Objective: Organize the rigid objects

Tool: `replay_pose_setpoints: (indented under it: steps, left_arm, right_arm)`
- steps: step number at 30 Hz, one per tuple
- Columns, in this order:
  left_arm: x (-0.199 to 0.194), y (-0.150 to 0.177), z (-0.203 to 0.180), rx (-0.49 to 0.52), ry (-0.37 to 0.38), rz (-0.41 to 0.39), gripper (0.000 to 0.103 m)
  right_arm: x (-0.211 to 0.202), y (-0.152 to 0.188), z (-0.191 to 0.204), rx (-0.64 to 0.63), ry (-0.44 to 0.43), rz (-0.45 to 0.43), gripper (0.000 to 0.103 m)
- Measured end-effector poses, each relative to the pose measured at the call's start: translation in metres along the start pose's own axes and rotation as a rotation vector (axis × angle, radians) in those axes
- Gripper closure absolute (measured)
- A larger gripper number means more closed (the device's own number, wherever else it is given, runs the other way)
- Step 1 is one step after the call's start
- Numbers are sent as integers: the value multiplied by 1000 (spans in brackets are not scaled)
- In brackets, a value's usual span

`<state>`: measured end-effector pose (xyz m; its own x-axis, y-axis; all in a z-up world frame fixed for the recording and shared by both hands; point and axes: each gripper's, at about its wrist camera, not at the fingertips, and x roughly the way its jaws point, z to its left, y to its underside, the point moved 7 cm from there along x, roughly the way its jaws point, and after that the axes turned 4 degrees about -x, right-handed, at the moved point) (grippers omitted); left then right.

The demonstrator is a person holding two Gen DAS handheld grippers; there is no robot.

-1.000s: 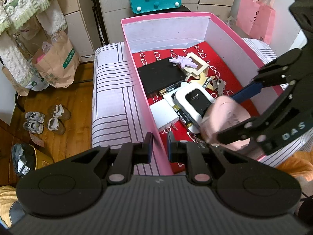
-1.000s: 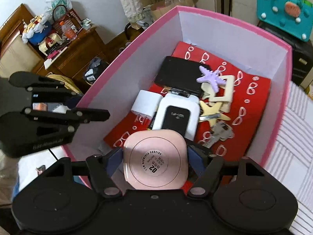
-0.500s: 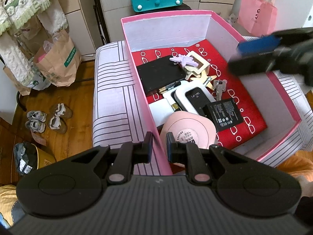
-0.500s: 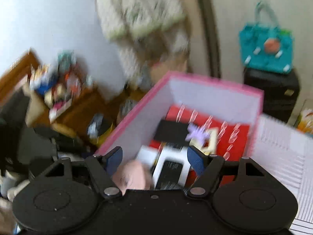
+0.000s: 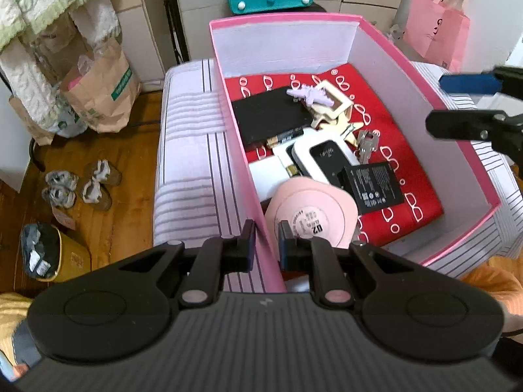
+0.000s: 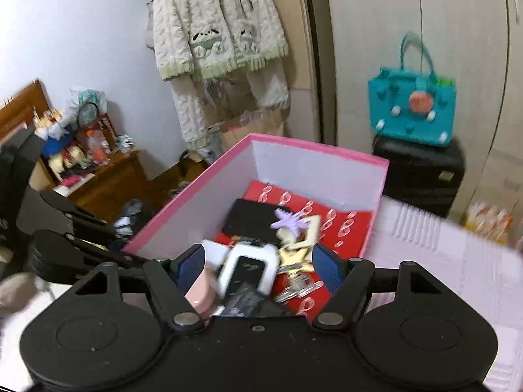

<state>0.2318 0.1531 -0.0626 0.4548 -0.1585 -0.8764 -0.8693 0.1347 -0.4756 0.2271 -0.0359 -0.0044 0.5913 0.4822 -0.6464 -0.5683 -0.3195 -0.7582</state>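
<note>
A pink box (image 5: 284, 23) with a red lining stands on a striped cushion. My left gripper (image 5: 264, 243) is shut on the box's near left wall (image 5: 243, 166). Inside lie a pink round compact (image 5: 310, 212), a black battery (image 5: 374, 186), a white device (image 5: 322, 156), a black case (image 5: 269, 116), keys (image 5: 367, 142) and a purple star (image 5: 310, 96). My right gripper (image 6: 258, 261) is open and empty above the box's near end; its fingers (image 5: 467, 85) show at the right of the left wrist view.
A striped cushion (image 5: 193, 150) bears the box. Wooden floor with small shoes (image 5: 81, 186) and a paper bag (image 5: 101, 94) lies to the left. A teal bag (image 6: 412, 111) sits on a black case behind. A pink bag (image 5: 434, 32) stands at the back right.
My right gripper let go of the pink compact, which now lies in the box, and rose up and back, open. My left gripper kept its hold on the wall.
</note>
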Motion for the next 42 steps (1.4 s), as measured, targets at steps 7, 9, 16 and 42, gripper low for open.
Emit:
replay_pose_setpoints:
  steps: [7,9,16,42]
  left_arm:
    - [-9,4,0,-43,-21,-4,89]
    - [-17,2,-1,-45,-34,-19,89]
    - [-42,7,-5,-98,-62,-31,71]
    - [-88,60,-142,38,41,-119,9]
  right_arm:
    - [2,9,5,-68,25,32,27]
    - [0,12,11,-67,-4,41,25]
    - [-4,17,24,-50,-45,73,11]
    - [-81,69,-28,151,98,71,7]
